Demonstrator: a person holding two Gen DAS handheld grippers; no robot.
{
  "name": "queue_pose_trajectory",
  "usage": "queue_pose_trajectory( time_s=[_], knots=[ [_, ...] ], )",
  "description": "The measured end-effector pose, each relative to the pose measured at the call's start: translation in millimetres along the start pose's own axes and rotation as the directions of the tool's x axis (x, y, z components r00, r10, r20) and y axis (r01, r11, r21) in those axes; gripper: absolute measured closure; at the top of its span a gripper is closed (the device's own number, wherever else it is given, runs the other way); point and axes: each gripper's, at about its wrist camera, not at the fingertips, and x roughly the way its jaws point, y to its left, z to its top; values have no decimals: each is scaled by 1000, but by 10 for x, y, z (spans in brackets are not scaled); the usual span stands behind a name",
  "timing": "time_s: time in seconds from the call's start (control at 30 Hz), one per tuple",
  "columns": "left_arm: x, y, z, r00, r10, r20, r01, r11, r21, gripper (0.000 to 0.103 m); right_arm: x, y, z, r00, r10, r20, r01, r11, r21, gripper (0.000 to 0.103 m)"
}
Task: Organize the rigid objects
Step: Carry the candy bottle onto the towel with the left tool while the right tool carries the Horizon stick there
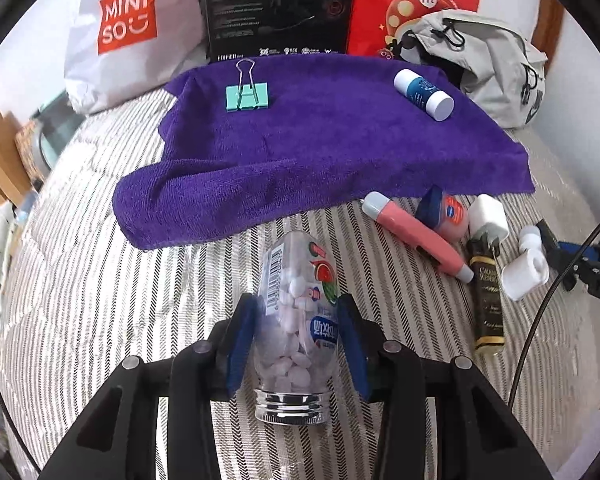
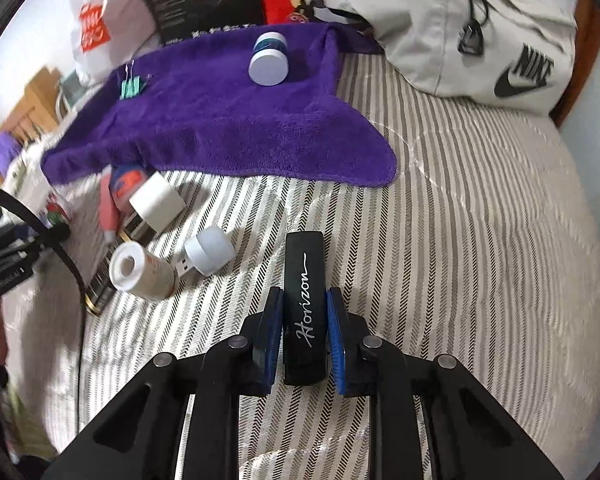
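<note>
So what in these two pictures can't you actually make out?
- Left wrist view: small print on the dark bottle is too small to read.
- Left wrist view: the black box is cut off by the top edge.
- Right wrist view: the pink tube and items nearby are blurred.
- Right wrist view: the Horizon case's underside is hidden.

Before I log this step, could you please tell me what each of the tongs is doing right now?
Left tongs: shut on the candy bottle.
Right tongs: shut on the black Horizon case.
</note>
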Motion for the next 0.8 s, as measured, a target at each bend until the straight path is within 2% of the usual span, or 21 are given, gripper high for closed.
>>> queue_pose_trajectory(
  time_s=[0.03,0.1,0.2,0.23,0.27,0.3,0.4,0.53,0.63,0.8],
  knots=[
    [-10,-4,-16,1000,5,6,-5,1000,4,60,3,24,-7,1000,-16,2,16,1000,-13,81],
    [-21,2,-52,1000,18,6,-18,1000,2,42,2,43,-15,999,-34,7,34,999,-24,81],
    [-39,26,-115,999,19,34,-18,1000,-13,41,-1,22,-16,1000,-29,10,29,999,-16,81],
    [-40,19,-120,999,21,37,-21,1000,-7,42,6,29,-10,999,-30,11,31,999,-16,81],
    [-45,20,-111,999,13,40,-13,1000,-5,58,6,33,-11,999,-34,11,34,999,-19,81],
    [-63,39,-97,999,20,44,-19,1000,-17,64,6,34,-12,999,-36,10,37,999,-21,81],
    [-61,49,-75,1000,4,20,-4,1000,-3,64,6,29,-4,999,-32,7,32,999,-10,81],
    [-90,148,-64,999,-54,7,54,996,-65,64,1,12,5,1000,-7,-6,7,1000,12,81],
    [-137,187,-26,998,-58,14,59,996,-72,64,-26,-28,23,999,36,-13,-36,999,35,81],
    [-239,215,97,997,-69,29,71,996,-59,64,-111,-36,64,998,60,0,-60,997,40,81]
  ],
)
